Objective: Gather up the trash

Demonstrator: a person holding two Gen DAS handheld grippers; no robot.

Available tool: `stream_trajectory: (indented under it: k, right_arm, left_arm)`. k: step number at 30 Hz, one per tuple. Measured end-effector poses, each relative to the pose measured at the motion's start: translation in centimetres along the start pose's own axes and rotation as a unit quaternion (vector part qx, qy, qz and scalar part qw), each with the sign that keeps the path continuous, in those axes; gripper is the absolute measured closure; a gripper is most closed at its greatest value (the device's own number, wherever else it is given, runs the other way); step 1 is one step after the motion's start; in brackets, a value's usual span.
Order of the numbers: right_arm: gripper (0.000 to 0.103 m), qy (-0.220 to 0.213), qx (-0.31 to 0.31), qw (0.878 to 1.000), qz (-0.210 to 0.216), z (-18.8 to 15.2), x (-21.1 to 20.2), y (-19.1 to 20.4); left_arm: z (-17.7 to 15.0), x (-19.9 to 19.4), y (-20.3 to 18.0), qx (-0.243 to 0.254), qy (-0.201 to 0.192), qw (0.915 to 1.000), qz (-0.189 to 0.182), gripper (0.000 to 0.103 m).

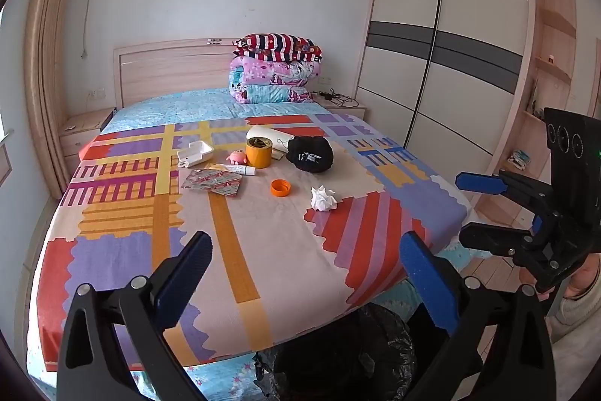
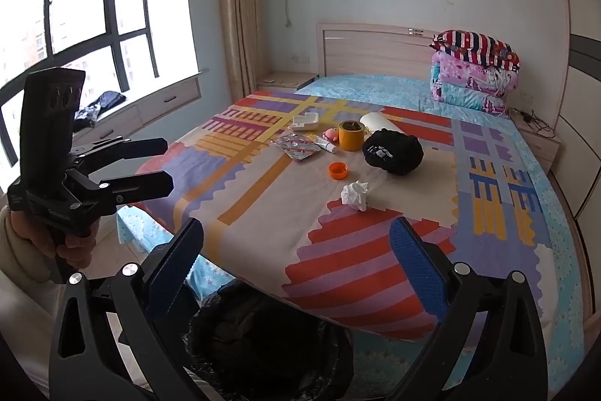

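Right now the bed [image 1: 124, 250] fills most of the room, spread with a patchwork blanket [image 2: 338, 250] of orange, purple and red blocks over a pale blue sheet. Against the headboard [image 1: 165, 70] sits a stack of folded quilts [image 1: 276, 70], striped on top and pink below. At the foot of the bed stands a bin lined with a black bag [image 2: 263, 344], low between the two tools.

Both grippers hover short of the blanket, angled down toward it. The left gripper [image 1: 306, 265] has its blue-padded jaws spread wide with nothing between them; the right gripper [image 2: 296, 250] is likewise fully spread and empty.

The clutter lies in a loose group mid-blanket. A black cap [image 1: 310, 155] sits furthest right, with a white roll [image 1: 268, 136] behind it and a yellow tape roll [image 1: 259, 152] just beside. A white foam box [image 1: 195, 153] lies to the left, a crinkled foil wrapper [image 1: 212, 181] nearer, and a small tube [image 1: 240, 169] touching its far edge. A pink toy [image 1: 237, 157] rests by the tape. Closer in are an orange cap [image 1: 281, 188] and, nearest the grippers, a crumpled white tissue [image 1: 323, 198], each lying apart.
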State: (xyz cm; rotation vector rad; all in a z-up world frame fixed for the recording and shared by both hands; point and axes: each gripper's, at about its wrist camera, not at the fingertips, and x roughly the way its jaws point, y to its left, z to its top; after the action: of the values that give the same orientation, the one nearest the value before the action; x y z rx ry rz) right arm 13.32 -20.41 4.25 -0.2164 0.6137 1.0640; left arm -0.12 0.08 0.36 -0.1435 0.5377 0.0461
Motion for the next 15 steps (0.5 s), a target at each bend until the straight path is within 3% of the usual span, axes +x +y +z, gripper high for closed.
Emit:
stream_trajectory:
  k: [15]
  right_arm:
    - [0.003, -0.003, -0.002, 1.000, 0.002, 0.12, -0.36, 0.15]
  left_arm:
    - [-0.18, 0.17, 0.53, -0.001, 0.000, 1.0000, -0.001, 0.007]
